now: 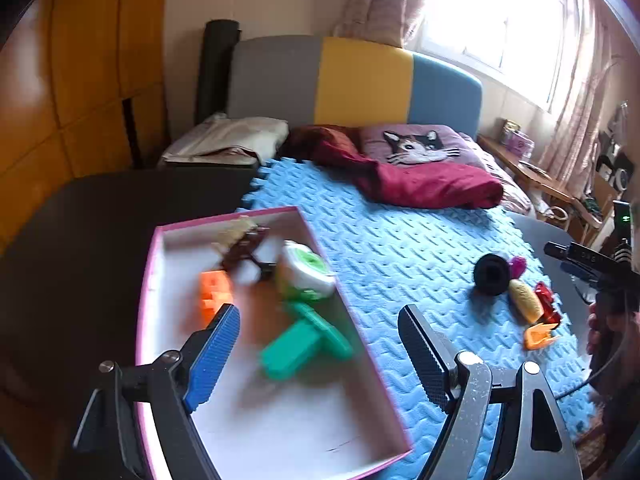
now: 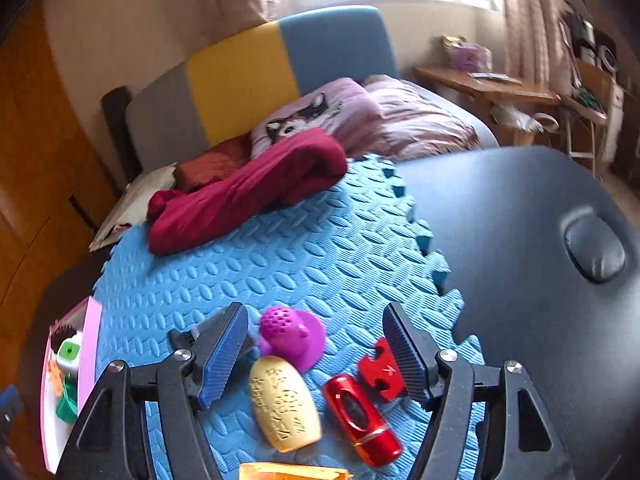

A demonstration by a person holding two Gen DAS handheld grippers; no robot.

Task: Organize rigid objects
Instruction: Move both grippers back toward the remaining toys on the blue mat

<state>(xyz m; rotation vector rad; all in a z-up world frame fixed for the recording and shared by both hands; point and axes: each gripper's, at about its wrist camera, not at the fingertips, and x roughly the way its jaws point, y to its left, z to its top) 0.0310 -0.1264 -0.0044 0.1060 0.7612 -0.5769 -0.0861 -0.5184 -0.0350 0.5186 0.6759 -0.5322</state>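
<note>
A pink-rimmed white box (image 1: 158, 280) lies on the blue foam mat (image 1: 400, 248). In it are an orange block (image 1: 214, 294), a green T-shaped piece (image 1: 304, 342), a white and green round thing (image 1: 306, 274) and a brown piece (image 1: 246, 246). My left gripper (image 1: 320, 354) hovers open over the box, empty. My right gripper (image 2: 314, 354) hangs open and empty over loose items: a purple perforated toy (image 2: 286, 334), a yellow embossed oval (image 2: 284, 404), a red cylinder (image 2: 360, 420), a red flat clip (image 2: 380, 370) and an orange piece (image 2: 292, 472).
A black round object (image 1: 492, 274) sits on the mat beside the loose items. A dark red cloth (image 2: 248, 192) lies at the mat's far edge against pillows. A black padded table (image 2: 540, 280) borders the mat on the right. A person's hand (image 1: 608, 328) holds the other gripper.
</note>
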